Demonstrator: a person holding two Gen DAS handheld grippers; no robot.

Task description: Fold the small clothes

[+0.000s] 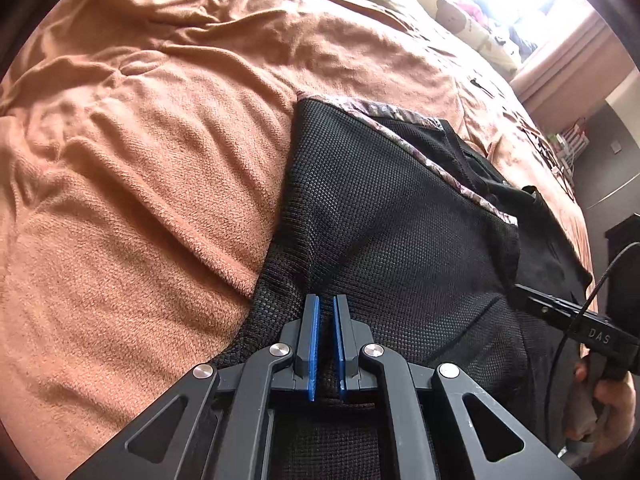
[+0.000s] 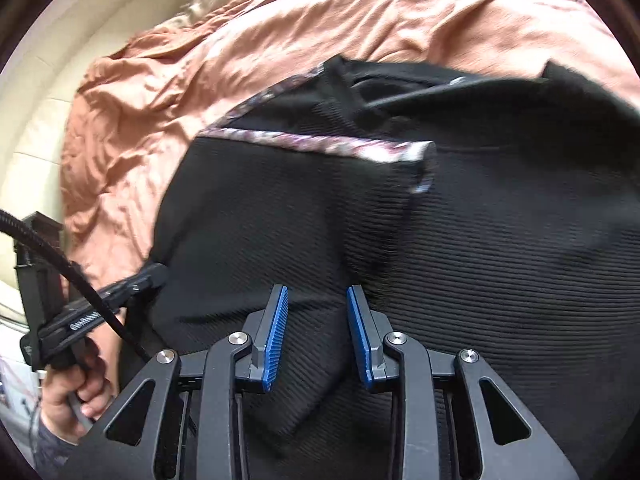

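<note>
A black mesh garment (image 1: pixel 380 220) with a patterned trim band (image 1: pixel 420 152) lies partly folded on an orange blanket (image 1: pixel 140 160). My left gripper (image 1: pixel 326 308) has its blue pads nearly together, pinching the mesh, and creases fan out from the tips. From the right wrist view the left gripper (image 2: pixel 154 274) sits at the left edge of the garment (image 2: pixel 480 240). My right gripper (image 2: pixel 316 300) stands open over the cloth, a raised fold running between its fingers. Seen from the left wrist, the right gripper (image 1: pixel 520 292) touches the garment's right side.
The rumpled orange blanket (image 2: pixel 160 100) covers the bed all around the garment. Patterned pillows (image 1: pixel 472 20) lie at the far end by a bright window. A cream padded surface (image 2: pixel 40 120) borders the bed. A hand (image 2: pixel 72 392) holds the left gripper; another hand (image 1: pixel 612 412) holds the right.
</note>
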